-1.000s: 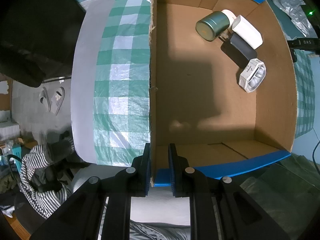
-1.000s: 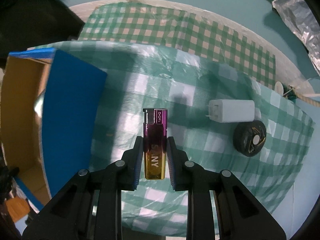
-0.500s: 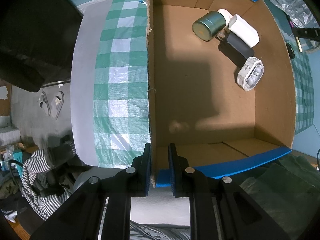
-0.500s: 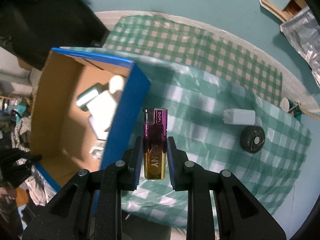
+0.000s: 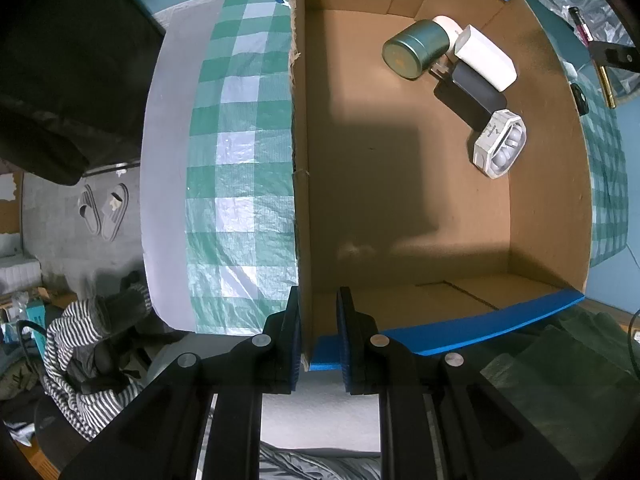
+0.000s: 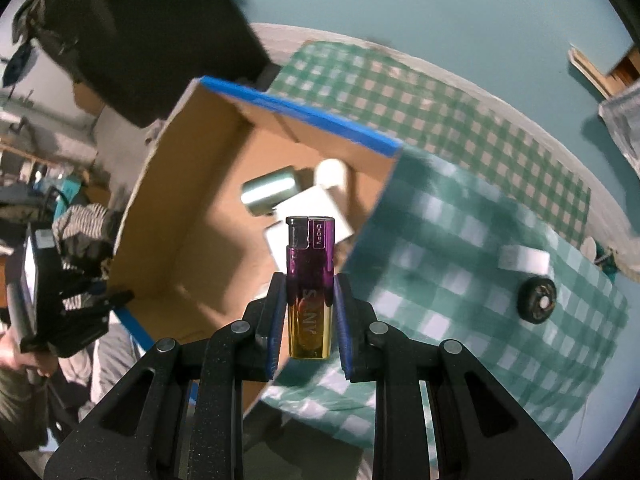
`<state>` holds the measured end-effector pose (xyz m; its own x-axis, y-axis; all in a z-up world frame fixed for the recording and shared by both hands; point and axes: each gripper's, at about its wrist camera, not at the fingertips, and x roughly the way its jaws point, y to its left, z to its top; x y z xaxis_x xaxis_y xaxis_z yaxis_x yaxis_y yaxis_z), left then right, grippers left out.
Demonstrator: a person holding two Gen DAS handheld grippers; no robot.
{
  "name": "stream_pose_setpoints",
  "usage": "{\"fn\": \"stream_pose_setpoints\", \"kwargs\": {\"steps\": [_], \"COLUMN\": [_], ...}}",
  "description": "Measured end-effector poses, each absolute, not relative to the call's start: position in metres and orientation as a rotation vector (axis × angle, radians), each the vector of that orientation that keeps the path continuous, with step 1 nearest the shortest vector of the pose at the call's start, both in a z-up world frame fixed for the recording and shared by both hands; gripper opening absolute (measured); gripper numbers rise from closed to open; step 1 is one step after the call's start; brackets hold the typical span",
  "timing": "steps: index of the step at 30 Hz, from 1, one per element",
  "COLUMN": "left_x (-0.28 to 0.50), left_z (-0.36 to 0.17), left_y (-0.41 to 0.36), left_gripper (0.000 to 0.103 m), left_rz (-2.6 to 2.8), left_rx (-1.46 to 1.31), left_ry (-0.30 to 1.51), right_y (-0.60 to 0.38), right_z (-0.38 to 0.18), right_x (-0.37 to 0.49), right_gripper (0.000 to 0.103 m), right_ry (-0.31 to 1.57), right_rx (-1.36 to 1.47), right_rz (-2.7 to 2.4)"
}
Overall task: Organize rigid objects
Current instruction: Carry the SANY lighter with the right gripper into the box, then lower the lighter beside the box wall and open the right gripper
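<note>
One cardboard box [image 5: 540, 208], open-topped with blue-edged rims, standing on one worktop [image 5: 168, 160] under a green-and-white checked cloth [image 5: 240, 160]. Box contents, five items grouped at one corner: one green cylindrical tin [image 5: 414, 51] lying on its side; one white rounded item [image 5: 445, 24] partly hidden behind it; one white block [image 5: 486, 58]; one black block [image 5: 474, 94] touching the white one; one white octagonal case [image 5: 500, 144] just beside the black block. One left hand-held gripper [image 5: 318, 332], closed on the box's near corner wall, one finger outside and one inside. One right hand-held gripper [image 6: 309, 314], pinched shut on one lighter [image 6: 310, 286], purple shading to gold, upright between the pads, held in the air above the box's edge. On the cloth outside the box, two items, near each other: one white charger block [image 6: 524, 260] and one black round object [image 6: 538, 306]. On the floor, one pair of slippers [image 5: 103, 212].
</note>
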<state>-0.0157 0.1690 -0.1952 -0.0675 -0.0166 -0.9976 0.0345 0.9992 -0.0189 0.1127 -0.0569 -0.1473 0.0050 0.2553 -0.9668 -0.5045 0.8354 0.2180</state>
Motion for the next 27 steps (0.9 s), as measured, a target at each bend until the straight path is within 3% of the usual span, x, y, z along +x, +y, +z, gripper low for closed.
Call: {"fn": "stream_pose_setpoints", "kwargs": {"steps": [27], "left_x": [-0.016], "left_z": [-0.196], "left_y": [0.169], "left_gripper": [0.015], "left_rz": [-0.045], "left_rx": [0.015], "left_ry": [1.641], "right_y": [-0.008], "right_z": [-0.219], "right_x": [0.049], "right_gripper": [0.021], "right_ry": [1.528], "right_rx": [-0.502], "right_rz": [0.792]}}
